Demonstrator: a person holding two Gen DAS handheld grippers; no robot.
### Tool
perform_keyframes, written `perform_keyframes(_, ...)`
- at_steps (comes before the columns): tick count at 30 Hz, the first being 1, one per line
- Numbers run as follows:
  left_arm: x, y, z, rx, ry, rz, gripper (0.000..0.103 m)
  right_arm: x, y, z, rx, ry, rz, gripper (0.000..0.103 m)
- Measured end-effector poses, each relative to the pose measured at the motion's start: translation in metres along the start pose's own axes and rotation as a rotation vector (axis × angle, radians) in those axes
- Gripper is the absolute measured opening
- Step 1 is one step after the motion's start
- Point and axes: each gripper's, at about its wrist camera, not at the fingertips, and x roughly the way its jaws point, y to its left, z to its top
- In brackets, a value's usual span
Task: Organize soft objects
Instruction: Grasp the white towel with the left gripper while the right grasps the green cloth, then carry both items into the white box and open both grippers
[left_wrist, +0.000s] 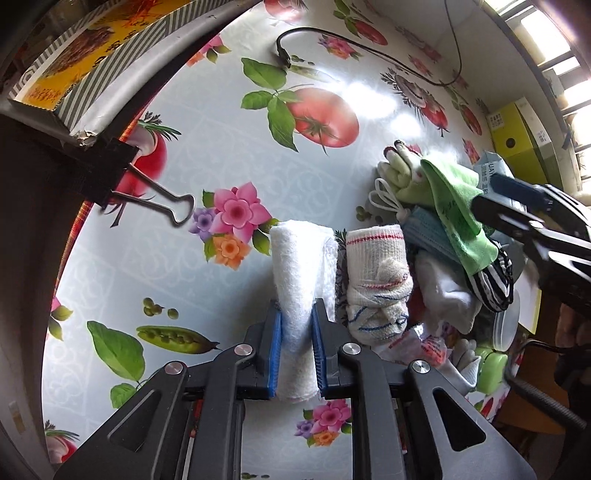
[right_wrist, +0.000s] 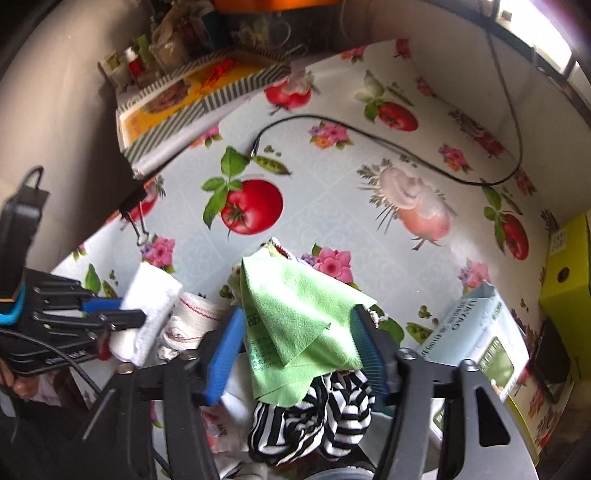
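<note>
The left gripper (left_wrist: 297, 347) pinches the white towel (left_wrist: 299, 266); the right gripper (right_wrist: 295, 354) (fingers spread) should close squarely on the green cloth (right_wrist: 295, 314).

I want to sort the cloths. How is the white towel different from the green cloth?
The white towel is rolled into a thick fluffy tube; the green cloth is thin and loosely draped. The towel is squeezed by the left hand-held gripper; the green cloth lies between the open right hand-held gripper jaws. The towel sits beside the pile; the green cloth tops it. Both are soft.
</note>
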Motion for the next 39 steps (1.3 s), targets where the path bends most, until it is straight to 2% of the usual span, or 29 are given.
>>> perform_keyframes(2,-0.001,0.001,0.000,-0.005,-0.002,-0.005,0.016,0.011,-0.001,0.000,-0.012,0.037,0.002,0.031)
perform_keyframes(4,0.000,0.000,0.000,-0.007,-0.005,-0.006,0.016,0.018,0.000,-0.002,-0.026,0.058,-0.001,0.024)
perform_keyframes(7,0.000,-0.002,0.001,-0.006,-0.012,-0.005,0.016,0.013,0.000,-0.003,-0.022,0.042,0.005,0.007)
perform_keyframes(13,-0.017,0.002,-0.002,0.002,-0.041,-0.002,0.016,-0.017,0.001,-0.001,0.014,-0.027,0.018,0.005)
perform_keyframes(24,-0.050,-0.023,0.010,0.063,-0.124,-0.004,0.016,-0.082,-0.007,-0.022,0.142,-0.166,0.028,0.005)
perform_keyframes(39,-0.071,-0.111,0.022,0.258,-0.172,-0.043,0.016,-0.141,-0.042,-0.092,0.349,-0.270,-0.032,0.005)
